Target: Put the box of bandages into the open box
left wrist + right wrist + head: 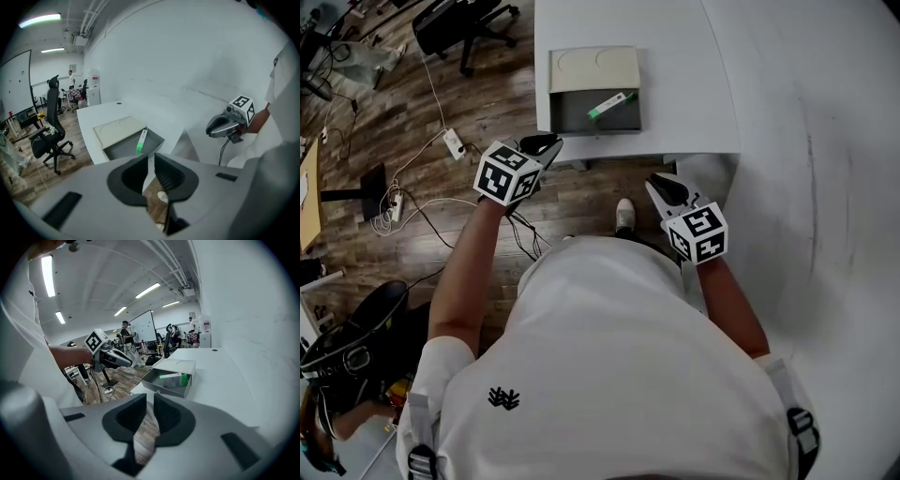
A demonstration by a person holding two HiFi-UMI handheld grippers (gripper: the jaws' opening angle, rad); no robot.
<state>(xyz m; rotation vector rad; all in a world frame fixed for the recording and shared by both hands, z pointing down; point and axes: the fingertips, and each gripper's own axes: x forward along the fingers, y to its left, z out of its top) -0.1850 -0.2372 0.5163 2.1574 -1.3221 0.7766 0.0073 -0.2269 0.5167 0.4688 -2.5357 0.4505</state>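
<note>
An open grey box [592,123] with a beige lid slid back sits near the front edge of the white table [684,84]. The green-and-white box of bandages [611,104] lies slanted inside it; it also shows in the left gripper view [141,141] and the right gripper view [176,378]. My left gripper [551,142] hovers just off the table's front edge, below the box's left corner. Its jaws stand almost together with nothing between them. My right gripper [661,183] hangs lower right, over the floor, shut and empty.
Wooden floor lies below the table, with a power strip [453,142] and cables. A black office chair [464,23] stands at the far left and dark bags [352,337] at the lower left. A white wall [825,187] runs along the right. A shoe [624,214] shows under the table edge.
</note>
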